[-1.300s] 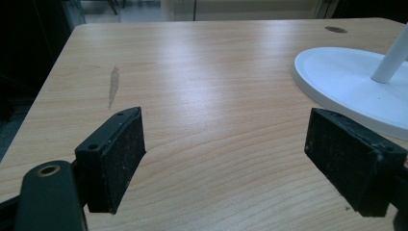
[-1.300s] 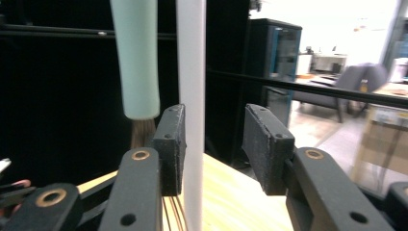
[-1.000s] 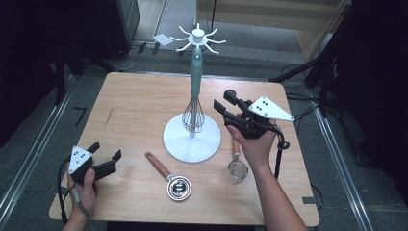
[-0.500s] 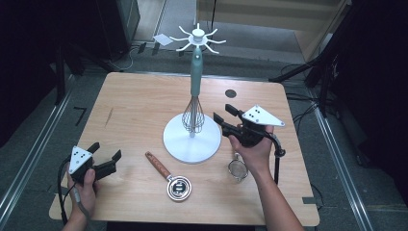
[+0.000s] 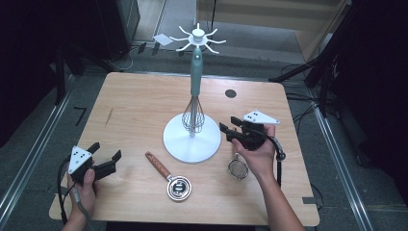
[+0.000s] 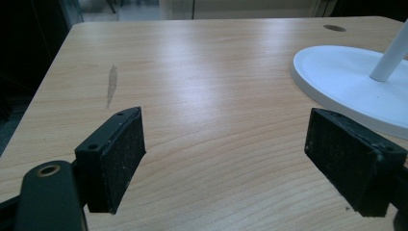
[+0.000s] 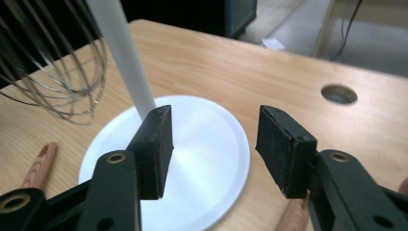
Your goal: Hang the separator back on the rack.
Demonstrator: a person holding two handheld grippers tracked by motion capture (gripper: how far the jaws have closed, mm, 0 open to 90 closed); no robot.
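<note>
The right tool (image 5: 230, 126) hung with jaws apart and nothing between them, having just closed a little, pointing at the stand (image 5: 191, 140) beside it at nine o'clock. The whisk (image 5: 193, 114) hung upright against the pole, its long axis vertical and its wires just above the white base. The right hand was much the nearer. The left tool (image 5: 105, 154), jaws wide and empty, rested over the surface (image 5: 134, 101) at the stand's eight o'clock, well apart from it.
</note>
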